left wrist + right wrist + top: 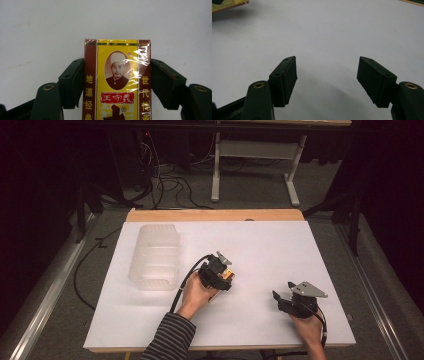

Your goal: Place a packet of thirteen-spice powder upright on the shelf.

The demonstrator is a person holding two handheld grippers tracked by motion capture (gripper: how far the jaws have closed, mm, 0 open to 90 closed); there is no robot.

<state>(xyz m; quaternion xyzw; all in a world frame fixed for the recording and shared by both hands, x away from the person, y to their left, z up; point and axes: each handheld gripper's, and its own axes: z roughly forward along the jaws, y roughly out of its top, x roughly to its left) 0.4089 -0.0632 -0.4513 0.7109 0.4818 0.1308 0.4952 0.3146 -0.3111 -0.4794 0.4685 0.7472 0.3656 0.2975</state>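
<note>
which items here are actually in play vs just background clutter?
In play:
- yellow-and-red box, clamped between the left gripper fingers
- clear plastic bin on the white table, likely the drop spot
- right gripper, open, holding nothing

Background:
- cables on the floor
- grey desk frame beyond the table

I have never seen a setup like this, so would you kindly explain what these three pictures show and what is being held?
A person sits at a white table and holds a two-jaw tool in each hand. The high view looks down from above; the other two come from cameras riding on each tool. The left hand-held gripper is clamped on a yellow and dark red box with a printed portrait. The right hand-held gripper is open, with bare table between its jaws. A clear plastic bin rests on the table's left side.
</note>
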